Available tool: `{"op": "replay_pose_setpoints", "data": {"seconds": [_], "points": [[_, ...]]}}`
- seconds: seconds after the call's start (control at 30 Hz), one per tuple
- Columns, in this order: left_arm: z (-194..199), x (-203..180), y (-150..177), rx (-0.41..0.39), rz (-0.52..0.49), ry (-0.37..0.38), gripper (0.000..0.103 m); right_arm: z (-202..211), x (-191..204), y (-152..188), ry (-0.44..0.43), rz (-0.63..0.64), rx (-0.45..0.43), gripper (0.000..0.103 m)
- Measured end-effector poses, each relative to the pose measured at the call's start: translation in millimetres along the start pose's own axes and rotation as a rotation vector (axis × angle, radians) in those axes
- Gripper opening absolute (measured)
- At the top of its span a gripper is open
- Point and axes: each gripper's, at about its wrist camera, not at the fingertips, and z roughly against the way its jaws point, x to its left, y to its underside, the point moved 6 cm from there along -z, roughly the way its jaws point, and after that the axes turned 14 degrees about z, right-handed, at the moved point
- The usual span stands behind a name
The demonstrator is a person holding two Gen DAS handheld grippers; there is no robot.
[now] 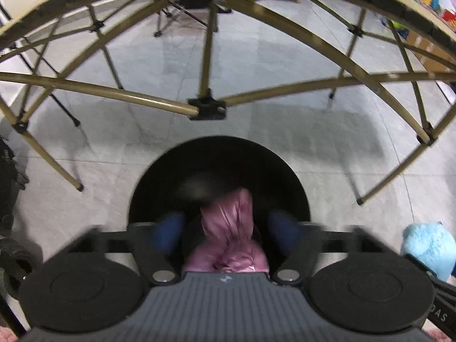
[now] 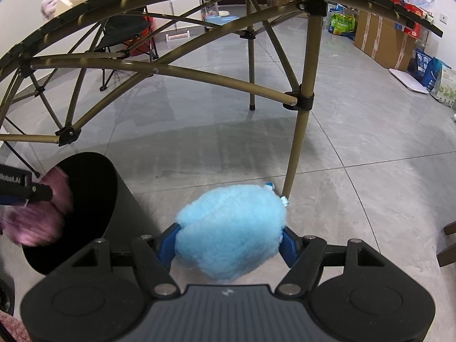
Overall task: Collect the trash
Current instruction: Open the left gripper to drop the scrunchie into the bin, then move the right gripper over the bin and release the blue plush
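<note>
A pink fluffy wad (image 1: 228,236) hangs over the mouth of the round black bin (image 1: 159,176), between the blue pads of my left gripper (image 1: 226,222). The pads stand wide apart, with a gap on each side of the wad, so the gripper is open. In the right wrist view the same wad (image 2: 37,222) is blurred at the bin's (image 2: 94,199) opening, below the left gripper's finger (image 2: 34,192). My right gripper (image 2: 229,239) is shut on a light blue fluffy ball (image 2: 230,228), held above the floor to the right of the bin. The ball (image 1: 427,245) also shows at the left view's right edge.
A folding table with gold tube legs (image 2: 302,131) and cross braces (image 1: 128,95) arches over the grey tiled floor beyond the bin. A dark folding chair (image 2: 125,34) stands at the back; cardboard boxes (image 2: 382,37) and bags (image 2: 430,71) line the right wall.
</note>
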Motion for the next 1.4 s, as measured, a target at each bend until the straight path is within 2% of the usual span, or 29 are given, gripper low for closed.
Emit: {"op": "replay_pose_setpoints", "data": {"seconds": [0.07, 0.8, 1.4], "points": [[4, 4, -3, -0.026, 0.022, -0.008, 0.103, 1, 1, 0, -0.001, 0.002, -0.002, 0.069], [18, 21, -2, -0.039, 0.035, -0.004, 0.103, 7, 16, -3, -0.025, 0.036, -0.015, 0.069], [42, 87, -10, -0.098, 0.116, -0.032, 0.103, 22, 79, -40, -0.119, 0.111, -0.060, 0.069]]}}
